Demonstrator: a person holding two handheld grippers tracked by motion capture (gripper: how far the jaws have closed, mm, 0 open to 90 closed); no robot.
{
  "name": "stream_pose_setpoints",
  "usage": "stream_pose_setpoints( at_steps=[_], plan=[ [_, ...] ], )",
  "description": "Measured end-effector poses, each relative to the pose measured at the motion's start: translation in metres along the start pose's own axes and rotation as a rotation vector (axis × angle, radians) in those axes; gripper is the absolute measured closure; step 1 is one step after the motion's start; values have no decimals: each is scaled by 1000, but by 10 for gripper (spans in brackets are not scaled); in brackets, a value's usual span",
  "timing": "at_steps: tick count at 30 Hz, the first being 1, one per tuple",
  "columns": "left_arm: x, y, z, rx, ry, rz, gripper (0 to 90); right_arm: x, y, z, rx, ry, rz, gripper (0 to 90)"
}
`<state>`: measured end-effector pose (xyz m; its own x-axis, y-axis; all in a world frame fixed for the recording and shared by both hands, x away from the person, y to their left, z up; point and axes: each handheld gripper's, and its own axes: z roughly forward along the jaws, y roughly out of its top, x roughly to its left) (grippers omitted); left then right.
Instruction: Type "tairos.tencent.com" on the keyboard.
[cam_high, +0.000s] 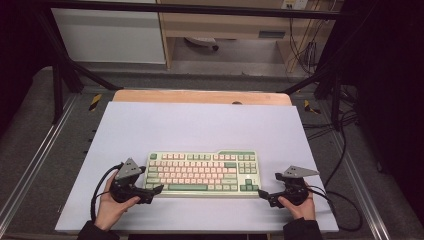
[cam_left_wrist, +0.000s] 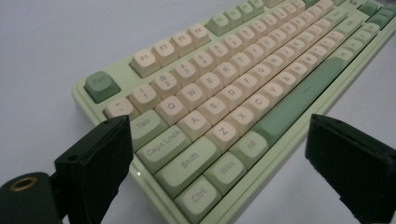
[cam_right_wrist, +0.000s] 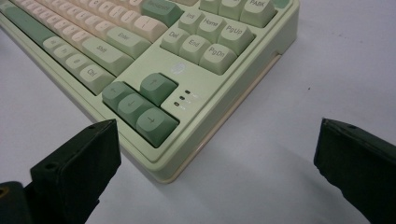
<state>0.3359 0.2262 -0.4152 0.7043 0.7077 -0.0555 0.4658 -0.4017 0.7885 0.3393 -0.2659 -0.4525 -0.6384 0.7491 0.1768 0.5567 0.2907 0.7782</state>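
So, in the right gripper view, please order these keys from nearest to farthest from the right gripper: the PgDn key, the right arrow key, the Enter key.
1. The right arrow key, at the keyboard's near corner, just beyond the left finger of the right gripper.
2. The PgDn key, farther up, right of the middle.
3. The Enter key, farthest, up on the left.

The keyboard (cam_high: 202, 172) is the one obstacle on the counter (cam_high: 200, 125), lying across its near middle. Behind it the white surface runs open to the far edge, and wide open strips flank it on both sides. The left gripper (cam_high: 159, 190) sits at its near left corner, jaws apart with that corner (cam_left_wrist: 205, 205) between them. The right gripper (cam_high: 261, 193) sits at the near right corner (cam_right_wrist: 170, 175), jaws apart, bare counter under the outer jaw. A narrow free strip runs along the near edge.
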Motion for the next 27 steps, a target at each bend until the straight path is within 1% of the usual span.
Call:
stream_pose_setpoints(
  at_steps=[2, 3, 5, 7, 8, 10, 11, 12, 13, 14, 15, 16, 17, 18, 19, 20, 22, 23, 25, 26, 27],
  plan=[
    [-3, 5, 4, 3, -1, 3, 87, 0, 0, 0, 0, 1, 2, 10],
    [-5, 7, 5, 3, 1, 4, 109, 0, 0, 0, 0, 2, 2, 10],
    [-8, 12, 10, 8, 4, 10, 118, 0, 0, 0, -1, 2, 2, 10],
    [-11, 16, 14, 8, 7, 13, 143, 0, 0, 0, 0, 2, 2, 10],
    [-13, 19, 16, 6, 3, 12, 171, 0, 0, 0, 0, 2, 1, 10],
    [-17, 23, 20, 7, 8, 17, 184, 0, 0, 0, -1, 3, 0, 10],
    [-18, 25, 22, 10, 9, 22, 210, 0, 0, 0, -1, 3, 0, 10],
    [-19, 26, 24, 12, 9, 20, 210, 0, 0, 0, -1, 3, 2, 10],
    [-20, 28, 26, 14, 8, 19, 238, 0, 0, 0, -1, 4, 2, 10],
    [-20, 29, 28, 14, 6, 18, 238, 0, 0, 0, -1, 4, 2, 10],
    [-21, 30, 30, 15, 6, 18, 280, 0, 0, 0, -1, 4, 2, 10],
    [-22, 32, 32, 17, 8, 17, 280, 0, 0, 0, -1, 4, 2, 10],
    [-22, 33, 34, 18, 7, 15, 317, 0, 0, 0, -1, 4, 2, 10],
    [-22, 34, 36, 18, 5, 13, 317, 0, 0, 0, -1, 4, 2, 10],
    [-22, 36, 38, 18, 4, 8, 355, 0, 0, 0, 0, 4, -1, 10],
    [-22, 37, 39, 18, 1, 4, 355, 0, 0, 0, 0, 4, -1, 10],
    [-22, 38, 42, 19, -4, -2, 390, 0, 0, 0, 0, 5, -1, 10],
    [-23, 39, 44, 23, -3, -4, 427, 0, 0, 0, 0, 5, 1, 10],
    [-23, 40, 46, 26, 1, -7, 441, 0, 0, 0, 0, 5, 1, 10],
    [-22, 40, 48, 27, 1, -8, 484, 0, 0, 0, 0, 6, 1, 10],
    [-22, 41, 49, 27, 3, -12, 484, 0, 0, 0, 0, 6, 1, 10]
  ],
)
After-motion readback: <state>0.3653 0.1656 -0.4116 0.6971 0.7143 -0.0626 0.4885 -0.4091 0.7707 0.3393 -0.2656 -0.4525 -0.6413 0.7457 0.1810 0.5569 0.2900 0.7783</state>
